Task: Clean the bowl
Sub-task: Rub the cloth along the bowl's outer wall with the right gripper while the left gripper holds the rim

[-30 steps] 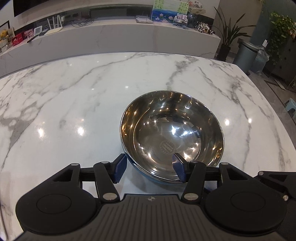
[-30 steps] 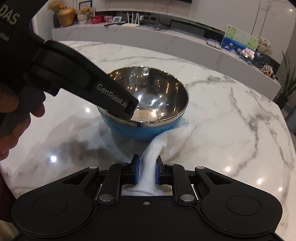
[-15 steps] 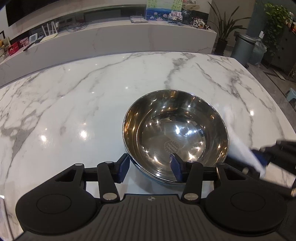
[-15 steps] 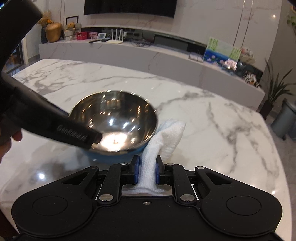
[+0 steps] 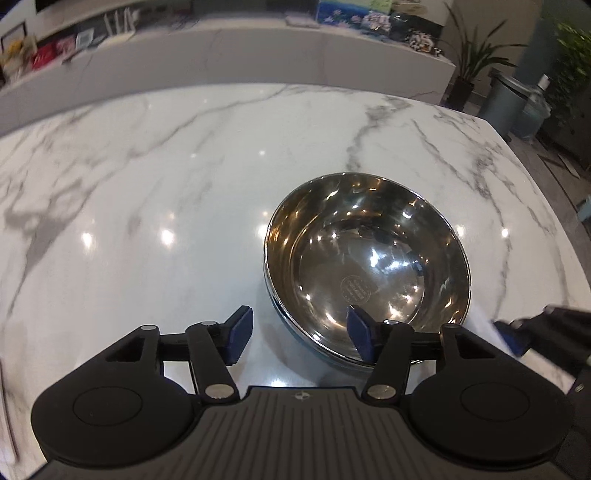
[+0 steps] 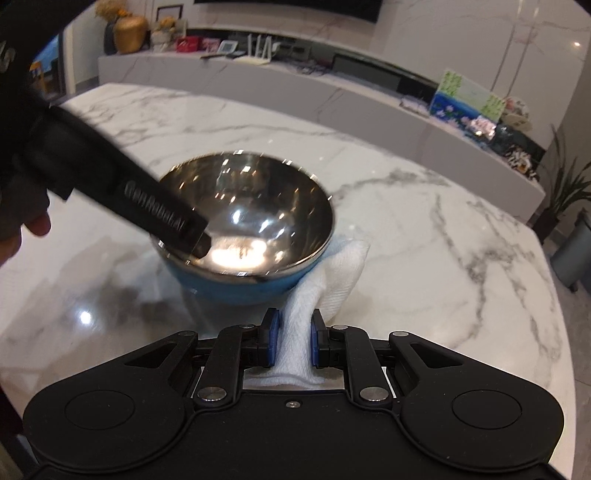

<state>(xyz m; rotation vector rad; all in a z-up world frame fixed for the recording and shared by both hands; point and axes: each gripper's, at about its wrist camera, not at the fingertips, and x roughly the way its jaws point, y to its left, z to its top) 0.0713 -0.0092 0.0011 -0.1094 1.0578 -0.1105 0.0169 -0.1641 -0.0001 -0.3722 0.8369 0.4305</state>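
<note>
Left tool [image 5: 299, 334] spread wide, straddling the near rim of the one steel bowl [image 5: 367, 269] on the marble table [image 5: 147, 177]. Right tool [image 6: 292, 341] is clenched on one white cloth [image 6: 325, 280] beside the bowl.

marble table [image 5: 184, 177], potted plant [image 5: 471, 62], grey bin [image 5: 504, 99], gold vase [image 6: 130, 35]

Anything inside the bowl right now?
The bowl holds nothing loose: only a stamped mark on its shiny bottom. One blue pad of the left gripper reaches over the near rim. The cloth stays outside, beside the bowl. The near inner wall is hidden.
</note>
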